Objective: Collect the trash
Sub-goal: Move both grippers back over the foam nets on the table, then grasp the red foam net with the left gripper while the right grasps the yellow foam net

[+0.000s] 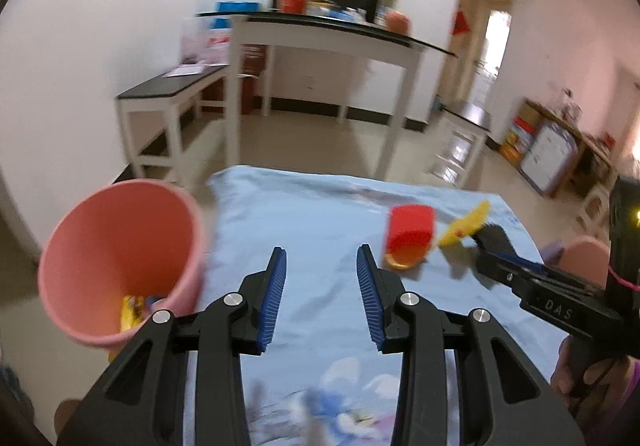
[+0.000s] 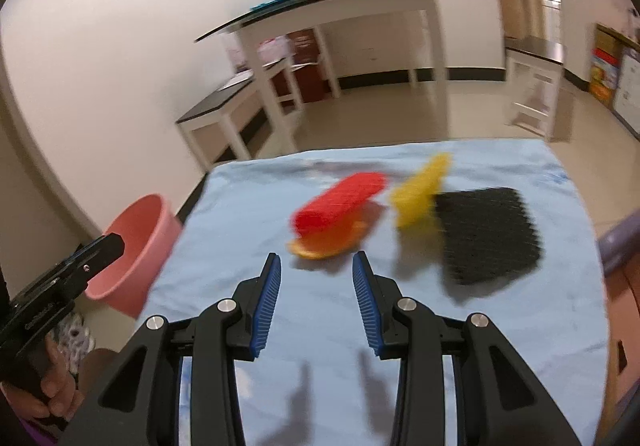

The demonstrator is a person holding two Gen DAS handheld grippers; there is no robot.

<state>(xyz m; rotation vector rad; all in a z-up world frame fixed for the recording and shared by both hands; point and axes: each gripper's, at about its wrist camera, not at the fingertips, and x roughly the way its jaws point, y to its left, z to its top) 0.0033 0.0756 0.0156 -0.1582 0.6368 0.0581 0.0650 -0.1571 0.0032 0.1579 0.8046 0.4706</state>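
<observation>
Both grippers — left point(image 1: 321, 258) and right point(image 2: 316, 264) — stand apart and hold nothing; red box point(image 2: 340, 202), yellow piece point(image 2: 420, 192) and black pad point(image 2: 488, 234) lie on the blue cloth point(image 2: 440, 346); pink bin point(image 1: 116, 246) beside it holds wrappers point(image 1: 132, 312).

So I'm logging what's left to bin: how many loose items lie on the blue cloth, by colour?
Red ribbed plastic piece: 1
Orange flat piece under the red one: 1
Yellow plastic piece: 1
Black mesh pad: 1
Total: 4
</observation>
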